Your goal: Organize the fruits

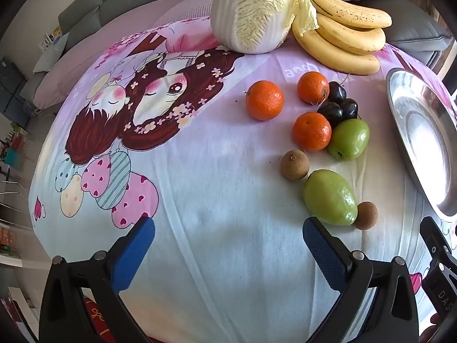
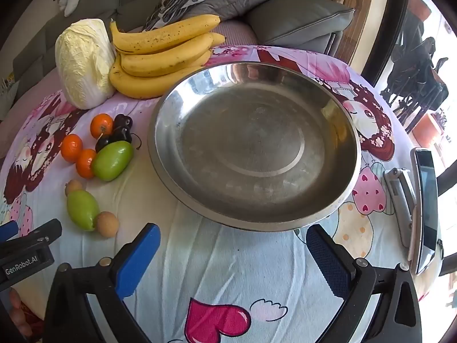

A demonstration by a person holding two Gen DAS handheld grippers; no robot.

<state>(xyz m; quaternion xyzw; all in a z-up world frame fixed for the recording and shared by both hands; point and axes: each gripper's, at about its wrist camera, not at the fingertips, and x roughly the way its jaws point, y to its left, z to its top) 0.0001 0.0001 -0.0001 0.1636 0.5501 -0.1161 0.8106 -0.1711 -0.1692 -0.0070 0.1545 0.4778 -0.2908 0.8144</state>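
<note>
Both my grippers, left (image 1: 228, 237) and right (image 2: 232, 243), gape wide, holding nothing. Tangerines (image 1: 264, 100), green fruits (image 1: 330, 197), probably cherries (image 1: 337, 93) sit centre-right; steel bowl (image 2: 347, 131) mid-frame.

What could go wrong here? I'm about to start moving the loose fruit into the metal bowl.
The small brown fruit touches the nearer green fruit; lifting either could set the other rolling on the cloth. The dark cherries sit wedged among the oranges, so the open left gripper may bump neighbours. The phone lies close beside the metal bowl.
</note>
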